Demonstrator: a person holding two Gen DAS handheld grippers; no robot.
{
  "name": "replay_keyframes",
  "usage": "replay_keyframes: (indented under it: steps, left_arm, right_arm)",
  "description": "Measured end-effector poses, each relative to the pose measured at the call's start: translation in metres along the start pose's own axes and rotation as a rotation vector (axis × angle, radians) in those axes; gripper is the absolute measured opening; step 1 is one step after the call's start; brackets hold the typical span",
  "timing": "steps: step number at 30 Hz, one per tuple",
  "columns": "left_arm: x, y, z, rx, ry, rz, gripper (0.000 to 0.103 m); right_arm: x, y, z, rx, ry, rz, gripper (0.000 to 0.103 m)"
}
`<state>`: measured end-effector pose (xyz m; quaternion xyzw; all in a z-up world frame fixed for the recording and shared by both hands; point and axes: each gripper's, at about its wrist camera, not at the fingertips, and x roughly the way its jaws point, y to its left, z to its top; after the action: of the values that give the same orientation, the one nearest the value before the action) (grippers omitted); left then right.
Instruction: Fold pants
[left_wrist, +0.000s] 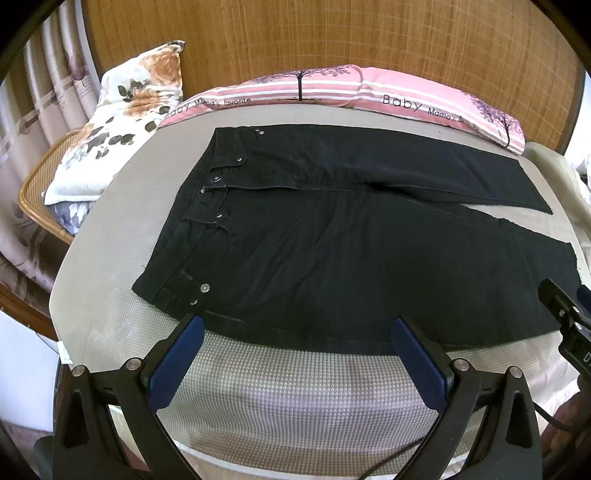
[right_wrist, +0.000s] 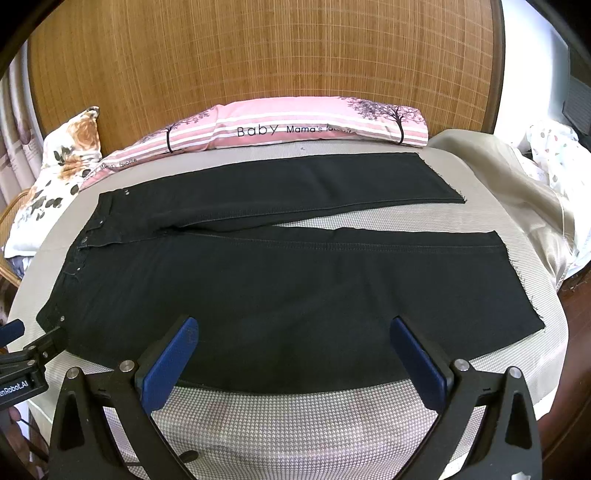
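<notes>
A: Where do your pants sit?

B: The black denim pants (left_wrist: 332, 236) lie flat and unfolded on the bed's beige houndstooth-weave mattress cover (left_wrist: 295, 391), waistband to your left, both legs running right with a narrow wedge of cover between them.

A: State of your grippers?

B: Your left gripper (left_wrist: 297, 334), blue-padded, stands wide open over the near edge below the waistband, holding nothing. Your right gripper (right_wrist: 293, 334) is equally spread above the near leg, empty.

A: Surroundings?

B: A pink striped pillow printed "Baby" (right_wrist: 295, 125) lies beyond the pants; a floral cushion (left_wrist: 122, 122) sits far left.
</notes>
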<state>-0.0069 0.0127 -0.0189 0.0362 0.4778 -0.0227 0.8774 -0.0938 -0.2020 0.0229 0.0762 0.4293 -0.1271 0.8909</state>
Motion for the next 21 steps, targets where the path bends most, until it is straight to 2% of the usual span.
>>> replay_keyframes:
  steps: [21]
  left_arm:
    - [-0.0012, -0.0003, 0.0023, 0.007, -0.003, 0.000, 0.101]
  right_arm:
    - [0.0007, 0.0019, 0.0002, -0.009, 0.001, 0.001, 0.103]
